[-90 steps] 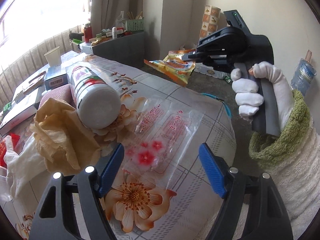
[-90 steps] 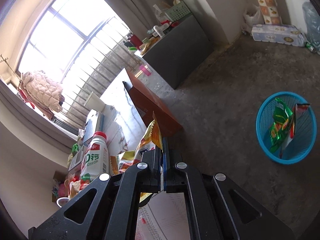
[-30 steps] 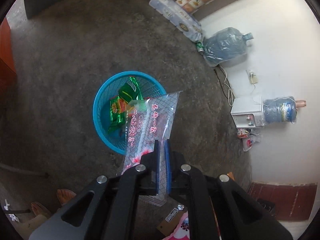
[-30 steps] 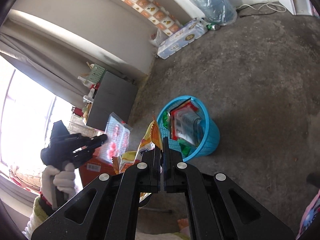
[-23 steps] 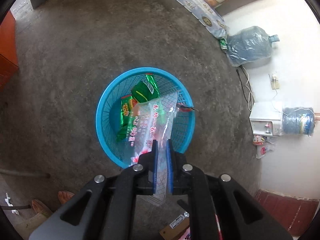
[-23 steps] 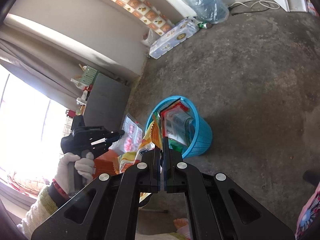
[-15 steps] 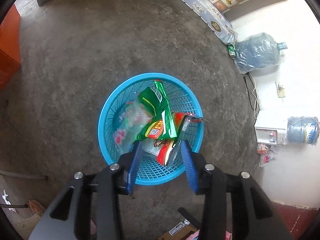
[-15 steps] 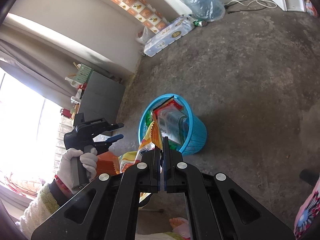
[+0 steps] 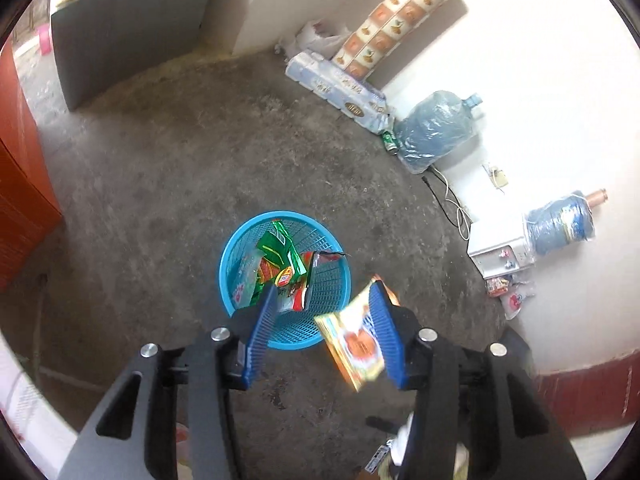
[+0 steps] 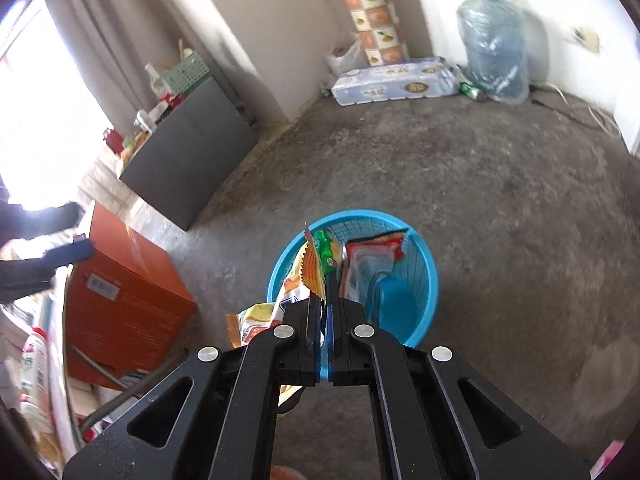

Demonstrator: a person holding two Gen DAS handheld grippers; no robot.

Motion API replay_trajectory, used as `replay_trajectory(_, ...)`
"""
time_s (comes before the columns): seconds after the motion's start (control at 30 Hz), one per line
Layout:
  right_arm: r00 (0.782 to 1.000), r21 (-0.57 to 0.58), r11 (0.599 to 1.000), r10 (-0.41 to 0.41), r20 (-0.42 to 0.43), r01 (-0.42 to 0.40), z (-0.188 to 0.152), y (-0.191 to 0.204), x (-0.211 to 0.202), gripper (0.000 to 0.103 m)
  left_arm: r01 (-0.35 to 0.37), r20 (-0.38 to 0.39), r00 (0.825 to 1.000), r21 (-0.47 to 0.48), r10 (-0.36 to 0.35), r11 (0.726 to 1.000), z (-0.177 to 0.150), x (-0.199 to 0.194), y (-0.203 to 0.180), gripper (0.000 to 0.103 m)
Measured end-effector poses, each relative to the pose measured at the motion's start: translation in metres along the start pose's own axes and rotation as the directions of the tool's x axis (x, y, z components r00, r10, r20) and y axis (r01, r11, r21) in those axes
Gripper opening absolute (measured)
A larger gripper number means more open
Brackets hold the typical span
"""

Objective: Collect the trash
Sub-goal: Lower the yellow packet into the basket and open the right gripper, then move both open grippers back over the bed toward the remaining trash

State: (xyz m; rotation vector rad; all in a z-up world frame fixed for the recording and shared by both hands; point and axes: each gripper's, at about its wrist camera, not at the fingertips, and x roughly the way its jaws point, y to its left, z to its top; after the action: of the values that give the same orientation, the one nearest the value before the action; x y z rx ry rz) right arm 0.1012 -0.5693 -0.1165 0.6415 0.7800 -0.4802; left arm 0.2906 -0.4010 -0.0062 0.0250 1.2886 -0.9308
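Observation:
A blue mesh waste basket (image 9: 328,300) stands on the concrete floor with several snack wrappers in it, among them the clear pink-printed wrapper (image 9: 244,280) at its left wall. My left gripper (image 9: 324,320) is open and empty above the basket's near rim. My right gripper (image 10: 325,304) is shut on an orange-yellow snack wrapper (image 10: 310,268) and holds it over the near left rim of the basket (image 10: 424,264). That wrapper also shows in the left wrist view (image 9: 356,340), hanging in front of the right finger.
An orange box (image 10: 120,292) stands left of the basket. A grey cabinet (image 10: 188,160) stands by the wall. A pack of paper rolls (image 10: 396,84) and a water jug (image 10: 494,52) lie along the far wall. A white appliance (image 9: 500,250) sits at the right.
My left gripper opened and dropped the clear pink wrapper into the basket, then pulled back and up. My right gripper carried the orange-yellow wrapper over the basket's rim.

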Motion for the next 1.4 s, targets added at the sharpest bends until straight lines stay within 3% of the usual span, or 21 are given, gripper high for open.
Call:
replay_trajectory(0.17,0.987,-0.284,0.947,-0.158,-0.004,0.15,0.013,0.063,0.067,0.001,-0.052,0.093,0.995,0.06,0.046,0.997,-0.038,-0.102,0.02,0.058)
replay_trajectory(0.33,0.935,-0.473,0.837,-0.348,-0.07,0.276,0.007,0.085,0.15,0.01,-0.097,0.174,0.979,-0.05,0.104,0.994,-0.095,-0.177,0.075,0.062)
replay_trajectory(0.47,0.921,-0.455,0.854,-0.357,-0.155,0.254,0.01,0.08,0.176,0.019,-0.144,0.229,0.957,-0.166,0.18,0.975,-0.138,-0.221,0.122,0.062)
replay_trajectory(0.57,0.943,-0.383,0.907,-0.265,-0.202,0.173,0.015,0.075,0.171,0.024,-0.141,0.27,0.941,-0.233,0.203,0.962,-0.168,-0.244,0.148,0.063)
replay_trajectory(0.77,0.944,-0.31,0.941,-0.214,-0.25,0.132,0.014,0.076,0.162,0.024,-0.078,0.339,0.921,-0.325,0.193,0.943,-0.209,-0.27,0.187,0.063)
replay_trajectory(0.93,0.953,-0.248,0.964,-0.161,-0.257,0.096,0.017,0.078,0.143,0.024,-0.086,0.397,0.888,-0.348,0.23,0.934,-0.24,-0.293,0.201,0.064)
replay_trajectory(1.07,0.971,-0.157,0.987,-0.002,-0.239,-0.036,0.014,0.082,0.093,0.026,-0.078,0.442,0.861,-0.373,0.251,0.925,-0.264,-0.311,0.21,0.066)
replay_trajectory(1.23,0.97,-0.153,0.968,0.171,-0.174,-0.198,0.003,0.104,0.008,0.044,-0.097,0.468,0.83,-0.413,0.303,0.906,-0.302,-0.33,0.218,0.067)
replay_trajectory(1.33,0.955,-0.197,0.937,0.269,-0.127,-0.29,-0.006,0.127,-0.047,0.056,-0.118,0.48,0.812,-0.424,0.333,0.898,-0.322,-0.336,0.22,0.067)
replay_trajectory(1.4,0.933,-0.237,0.902,0.341,-0.118,-0.36,-0.014,0.143,-0.081,0.062,-0.138,0.48,0.802,-0.43,0.355,0.892,-0.334,-0.338,0.22,0.068)
